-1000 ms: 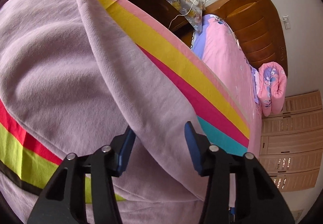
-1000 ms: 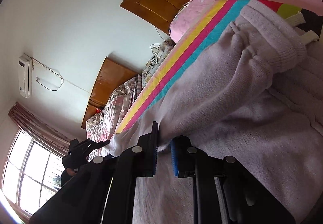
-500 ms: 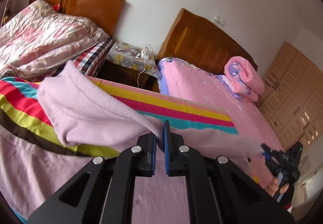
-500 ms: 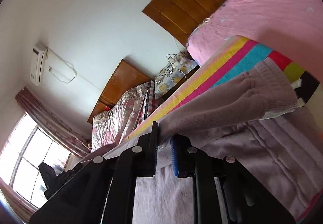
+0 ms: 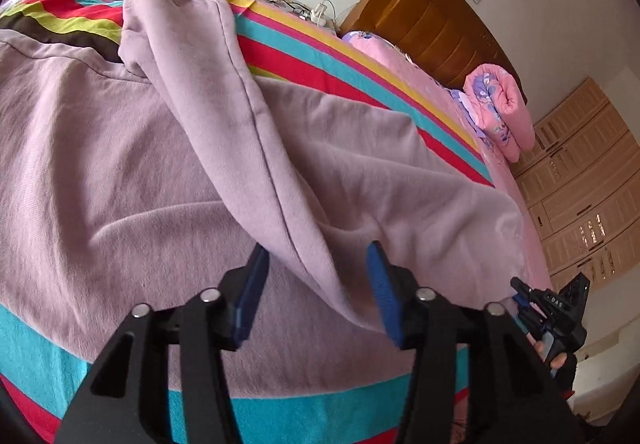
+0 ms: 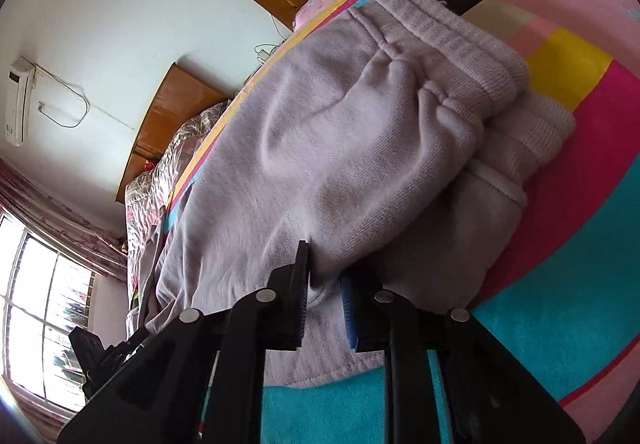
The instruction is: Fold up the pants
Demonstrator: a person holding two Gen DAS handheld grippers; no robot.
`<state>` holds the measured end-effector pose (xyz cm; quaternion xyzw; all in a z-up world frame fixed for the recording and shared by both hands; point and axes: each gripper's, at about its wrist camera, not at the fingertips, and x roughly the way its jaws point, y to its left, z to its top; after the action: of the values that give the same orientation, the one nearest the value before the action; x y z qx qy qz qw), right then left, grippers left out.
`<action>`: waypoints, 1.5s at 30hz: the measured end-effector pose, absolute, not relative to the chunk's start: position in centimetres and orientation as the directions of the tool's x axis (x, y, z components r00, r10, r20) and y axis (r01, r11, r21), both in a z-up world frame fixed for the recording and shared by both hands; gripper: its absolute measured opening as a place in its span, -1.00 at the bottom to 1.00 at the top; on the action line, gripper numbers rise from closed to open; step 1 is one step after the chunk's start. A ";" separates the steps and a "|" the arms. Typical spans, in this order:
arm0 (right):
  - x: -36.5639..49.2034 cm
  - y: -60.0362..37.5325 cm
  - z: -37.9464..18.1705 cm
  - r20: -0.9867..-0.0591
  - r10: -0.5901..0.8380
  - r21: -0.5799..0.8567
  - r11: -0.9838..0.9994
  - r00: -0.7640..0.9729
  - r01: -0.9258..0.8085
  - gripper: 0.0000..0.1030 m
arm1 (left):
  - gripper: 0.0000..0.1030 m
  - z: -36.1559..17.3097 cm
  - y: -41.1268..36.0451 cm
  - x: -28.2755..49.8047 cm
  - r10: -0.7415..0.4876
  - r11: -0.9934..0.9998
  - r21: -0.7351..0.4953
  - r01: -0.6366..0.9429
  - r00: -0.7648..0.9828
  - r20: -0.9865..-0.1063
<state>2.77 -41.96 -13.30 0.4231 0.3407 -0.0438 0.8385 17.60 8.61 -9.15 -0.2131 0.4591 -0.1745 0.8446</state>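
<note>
Your left gripper (image 5: 316,284) has its blue-padded fingers (image 5: 252,296) spread wide, a fold of the lilac pants (image 5: 160,164) draped loosely between them, while your right gripper (image 6: 326,308) has its fingers only narrowly apart with the edge of the pants sitting in the gap. The pants lie folded over on the striped blanket (image 5: 320,64), ribbed cuffs (image 6: 460,44) stacked at the far end in the right wrist view. Farther right lies a pink bed (image 5: 400,60) with a rolled quilt (image 5: 500,104).
</note>
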 end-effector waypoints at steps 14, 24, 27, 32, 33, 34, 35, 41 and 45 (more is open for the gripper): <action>5.1 -44.1 -8.0 -0.597 0.119 0.602 0.720 0.793 0.346 -0.78 | -0.79 -3.0 6.5 20.9 -0.486 0.865 -0.457 0.206 0.568 -0.664; 0.9 -42.3 -11.6 -0.698 0.168 0.565 0.726 0.696 0.392 -0.78 | -0.76 -8.1 8.5 15.5 -0.386 0.922 -0.353 0.161 0.469 -0.794; 0.3 -42.7 -12.1 -0.664 0.178 0.613 0.686 0.727 0.392 -0.79 | -0.76 -10.5 8.5 15.5 -0.363 0.930 -0.344 0.129 0.459 -0.811; 0.4 -42.9 -12.1 -0.668 0.174 0.610 0.686 0.724 0.397 -0.78 | -0.69 -10.5 8.2 15.7 -0.351 0.935 -0.330 0.129 0.471 -0.810; 0.5 -43.0 -12.4 -0.660 0.179 0.619 0.679 0.729 0.394 -0.78 | -0.69 -10.5 8.3 15.5 -0.352 0.934 -0.334 0.125 0.472 -0.808; 0.2 -43.0 -12.6 -0.656 0.181 0.625 0.676 0.733 0.392 -0.78 | -0.69 -10.6 8.4 15.4 -0.353 0.933 -0.338 0.120 0.475 -0.806; 0.1 -43.1 -12.7 -0.652 0.185 0.630 0.672 0.735 0.389 -0.75 | -0.69 -10.5 8.3 15.4 -0.353 0.933 -0.340 0.117 0.477 -0.805; -0.5 -44.2 -12.3 -0.620 0.174 0.668 0.629 0.765 0.398 -0.57 | -0.69 -10.4 8.3 15.4 -0.352 0.934 -0.338 0.119 0.477 -0.805; -0.3 -44.1 -12.7 -0.628 0.189 0.663 0.637 0.754 0.392 -0.57 | -0.70 -10.3 7.9 15.2 -0.337 0.940 -0.317 0.126 0.486 -0.806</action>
<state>-0.25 -44.14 -12.69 0.4215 0.3451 -0.0606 0.8364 15.24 7.94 -10.33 -0.1081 0.4885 -0.1354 0.8552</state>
